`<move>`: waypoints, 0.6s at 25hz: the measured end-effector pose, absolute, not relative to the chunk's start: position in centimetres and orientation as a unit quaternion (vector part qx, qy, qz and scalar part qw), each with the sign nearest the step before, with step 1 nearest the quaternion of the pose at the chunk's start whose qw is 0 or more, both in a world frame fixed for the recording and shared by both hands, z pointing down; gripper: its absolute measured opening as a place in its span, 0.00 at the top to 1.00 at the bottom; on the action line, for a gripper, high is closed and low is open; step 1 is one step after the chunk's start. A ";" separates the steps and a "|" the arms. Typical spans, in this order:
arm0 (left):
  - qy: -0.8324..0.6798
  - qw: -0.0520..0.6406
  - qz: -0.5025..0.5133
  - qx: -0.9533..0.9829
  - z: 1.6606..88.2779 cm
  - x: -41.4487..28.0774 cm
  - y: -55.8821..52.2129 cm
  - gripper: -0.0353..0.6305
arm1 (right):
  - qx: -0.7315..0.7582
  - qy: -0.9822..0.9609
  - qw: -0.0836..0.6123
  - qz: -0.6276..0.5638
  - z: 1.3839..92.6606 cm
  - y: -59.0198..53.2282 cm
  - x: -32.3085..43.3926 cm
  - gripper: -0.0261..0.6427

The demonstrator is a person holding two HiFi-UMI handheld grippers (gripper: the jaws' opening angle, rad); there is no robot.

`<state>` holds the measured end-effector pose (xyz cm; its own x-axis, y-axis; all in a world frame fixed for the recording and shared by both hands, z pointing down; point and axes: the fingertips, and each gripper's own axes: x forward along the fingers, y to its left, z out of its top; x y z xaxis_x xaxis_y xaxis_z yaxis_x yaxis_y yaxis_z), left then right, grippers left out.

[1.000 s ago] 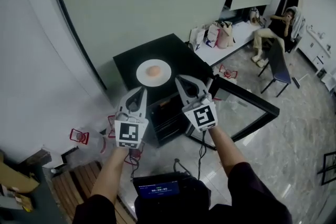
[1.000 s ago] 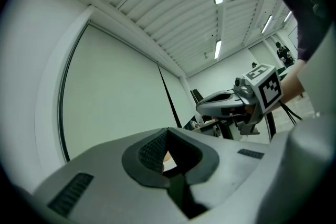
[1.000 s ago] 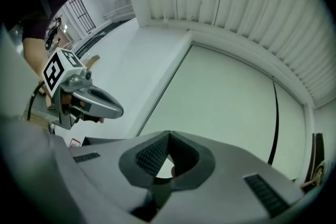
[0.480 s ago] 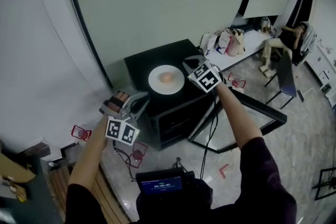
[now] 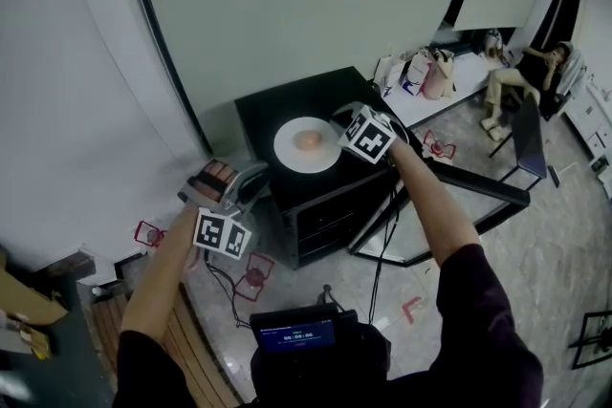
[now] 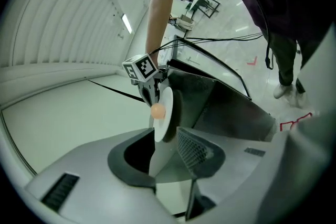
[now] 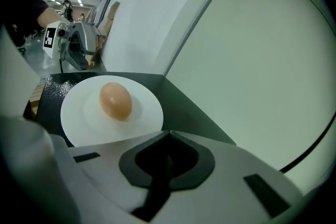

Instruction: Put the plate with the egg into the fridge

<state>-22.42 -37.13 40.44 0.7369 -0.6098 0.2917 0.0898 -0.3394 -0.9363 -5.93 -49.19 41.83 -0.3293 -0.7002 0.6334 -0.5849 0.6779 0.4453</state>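
1. Two hand-held grippers work at a small black fridge (image 5: 277, 105). Nearest the wearer, the left gripper (image 6: 168, 140) hangs off the fridge's 8 o'clock corner. Its jaws are opening, with nothing between them.
2. Further out, the right gripper (image 7: 167, 139) has its jaws pressed together. Their tips are at the 3 o'clock rim of the white plate (image 7: 79, 123) and do not pinch it, as far as its own view shows.
3. The plate sits on top of the fridge, not inside it, with the egg (image 7: 115, 101) loose near its centre. The glass door (image 5: 435, 220) stands swung open toward 4 o'clock.
4. The step in hand looks like lifting the plate off the top. To do it well, the right jaws likely need to part and slide over the rim before closing. The egg is round and unrestrained, so the plate should be kept level and moved slowly.
5. The left gripper could probably take the opposite rim, at 9 o'clock, for a steadier two-sided carry down to the shelves (image 5: 330, 215).
6. Only the head view shows the open door, the shelves and both arms together. Farthest off, at 1 o'clock, a person (image 5: 521, 76) sits.
7. Only the right gripper view shows its closed jaw tips against the rim and the egg's place on the plate.
8. Only the left gripper view shows the plate edge-on, beyond its spreading jaws, with the right gripper at the far rim.
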 end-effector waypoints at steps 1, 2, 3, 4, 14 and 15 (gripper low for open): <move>0.173 0.552 -0.323 -0.749 40.6 -22.6 -37.1 0.81 | 0.392 -0.813 0.424 -0.072 41.8 -49.0 -6.3 0.95; 0.173 0.556 -0.325 -0.745 40.8 -22.7 -37.0 0.81 | 0.388 -0.814 0.425 -0.076 41.8 -48.7 -6.8 0.95; 0.173 0.559 -0.328 -0.742 41.0 -22.8 -36.9 0.81 | 0.383 -0.816 0.426 -0.080 41.7 -48.5 -7.3 0.95; 0.174 0.563 -0.330 -0.737 41.2 -23.0 -36.8 0.81 | 0.378 -0.818 0.426 -0.084 41.8 -48.3 -7.9 0.95; 0.177 0.609 -0.353 -0.688 43.0 -24.9 -36.1 0.81 | 0.321 -0.842 0.417 -0.119 41.2 -45.5 -15.1 0.95; 0.179 0.614 -0.351 -0.684 43.0 -24.9 -36.0 0.81 | 0.318 -0.843 0.416 -0.121 41.2 -45.3 -15.6 0.95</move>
